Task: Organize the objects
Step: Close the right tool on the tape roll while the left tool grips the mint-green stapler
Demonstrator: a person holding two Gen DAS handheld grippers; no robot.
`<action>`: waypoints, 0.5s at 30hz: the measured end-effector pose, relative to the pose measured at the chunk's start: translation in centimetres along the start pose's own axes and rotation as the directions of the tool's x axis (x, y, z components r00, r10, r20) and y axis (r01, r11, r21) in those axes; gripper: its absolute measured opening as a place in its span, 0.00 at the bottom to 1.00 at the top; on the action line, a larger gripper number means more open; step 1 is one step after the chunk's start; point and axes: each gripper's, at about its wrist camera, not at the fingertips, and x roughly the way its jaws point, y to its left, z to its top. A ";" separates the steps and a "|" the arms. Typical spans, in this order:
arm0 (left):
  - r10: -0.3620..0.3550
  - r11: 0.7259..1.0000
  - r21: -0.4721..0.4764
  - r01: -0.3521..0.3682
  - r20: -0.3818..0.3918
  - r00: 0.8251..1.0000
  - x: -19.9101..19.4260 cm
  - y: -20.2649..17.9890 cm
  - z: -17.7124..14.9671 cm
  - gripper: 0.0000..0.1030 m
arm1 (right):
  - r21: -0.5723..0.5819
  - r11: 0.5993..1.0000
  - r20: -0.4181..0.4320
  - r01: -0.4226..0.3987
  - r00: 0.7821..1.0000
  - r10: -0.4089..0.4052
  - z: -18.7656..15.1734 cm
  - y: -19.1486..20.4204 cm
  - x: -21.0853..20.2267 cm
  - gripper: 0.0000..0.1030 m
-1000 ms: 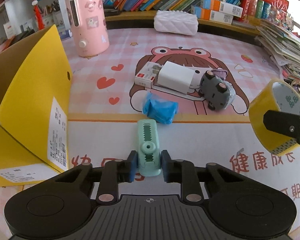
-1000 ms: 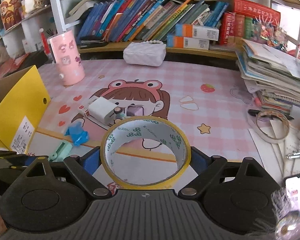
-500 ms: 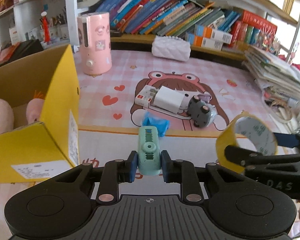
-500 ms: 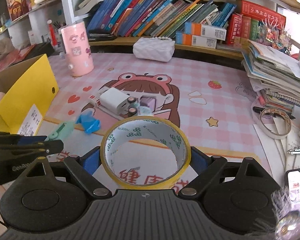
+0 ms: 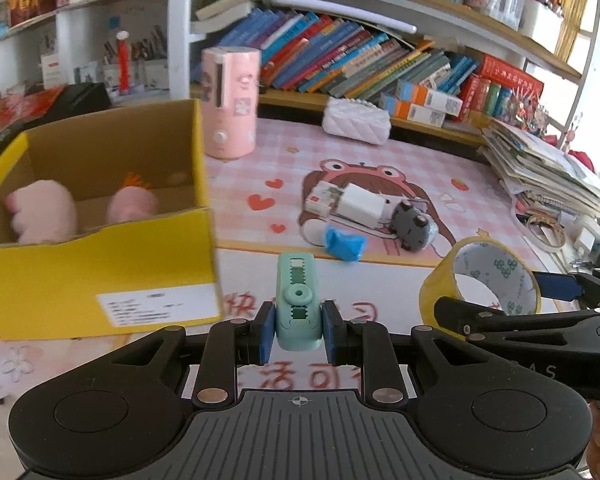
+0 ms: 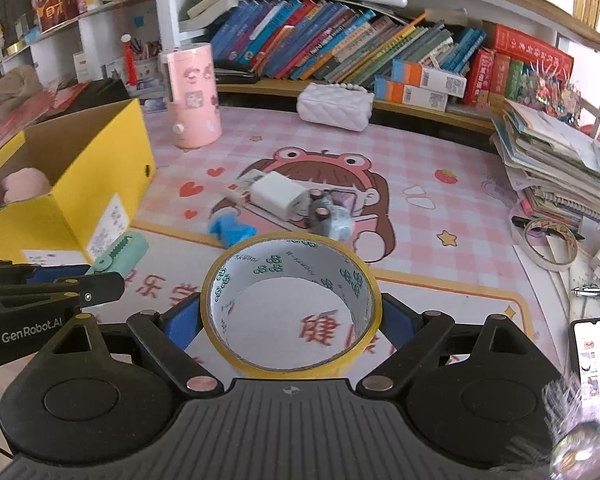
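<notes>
Covering desk, pink cartoon mat [image 6: 452, 200], bookshelf [image 6: 340, 52] behind

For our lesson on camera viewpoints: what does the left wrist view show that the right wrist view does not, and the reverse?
Only the left wrist view shows the second pink plush inside the yellow box. Only the right wrist view shows the phone. Both show the mint clip in the left claw and the tape roll in the right claw.
</notes>
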 end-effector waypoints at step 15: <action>0.029 0.999 -0.046 -0.028 0.018 0.999 -6.6 7.2 -3.9 0.22 | -0.071 0.996 0.007 -0.054 0.998 0.055 -2.8 9.8 -3.9 0.87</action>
